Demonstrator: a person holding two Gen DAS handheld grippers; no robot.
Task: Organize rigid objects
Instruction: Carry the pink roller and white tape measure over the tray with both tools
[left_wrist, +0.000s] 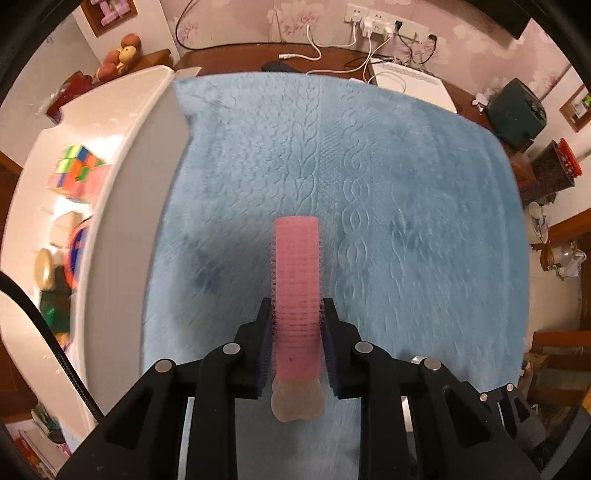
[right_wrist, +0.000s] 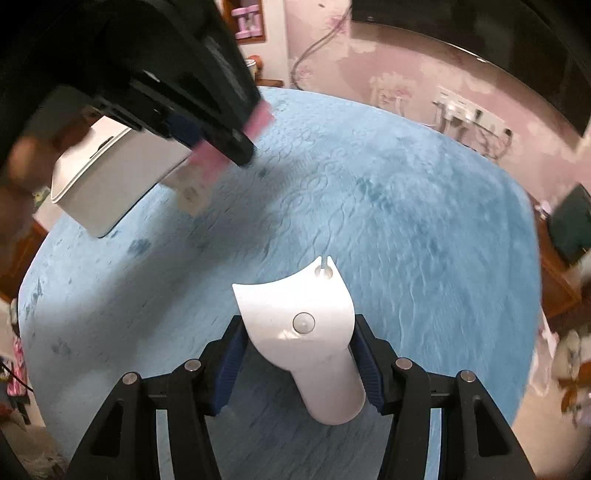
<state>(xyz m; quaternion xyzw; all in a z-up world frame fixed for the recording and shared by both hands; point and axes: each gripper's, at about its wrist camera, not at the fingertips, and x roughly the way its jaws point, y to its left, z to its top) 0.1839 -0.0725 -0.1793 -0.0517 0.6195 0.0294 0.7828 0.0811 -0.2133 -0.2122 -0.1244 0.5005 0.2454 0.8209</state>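
Observation:
My left gripper (left_wrist: 296, 314) is shut on a pink hair roller (left_wrist: 296, 266) with a pale handle end, held above the blue towel (left_wrist: 406, 184). The white storage bin (left_wrist: 122, 177) lies to its left, holding a colourful puzzle cube (left_wrist: 75, 166) and other small items. My right gripper (right_wrist: 299, 332) is shut on a white plastic handle-shaped object (right_wrist: 295, 317), also above the towel. In the right wrist view the left gripper (right_wrist: 225, 140) with the pink roller (right_wrist: 258, 118) hangs at upper left over the white bin (right_wrist: 110, 177).
Behind the towel are a power strip (left_wrist: 384, 22) with white cables, a white box (left_wrist: 413, 81) and a dark green device (left_wrist: 517, 110). A jar with a red lid (left_wrist: 557, 166) stands at the right. A plush toy (left_wrist: 122, 55) sits beyond the bin.

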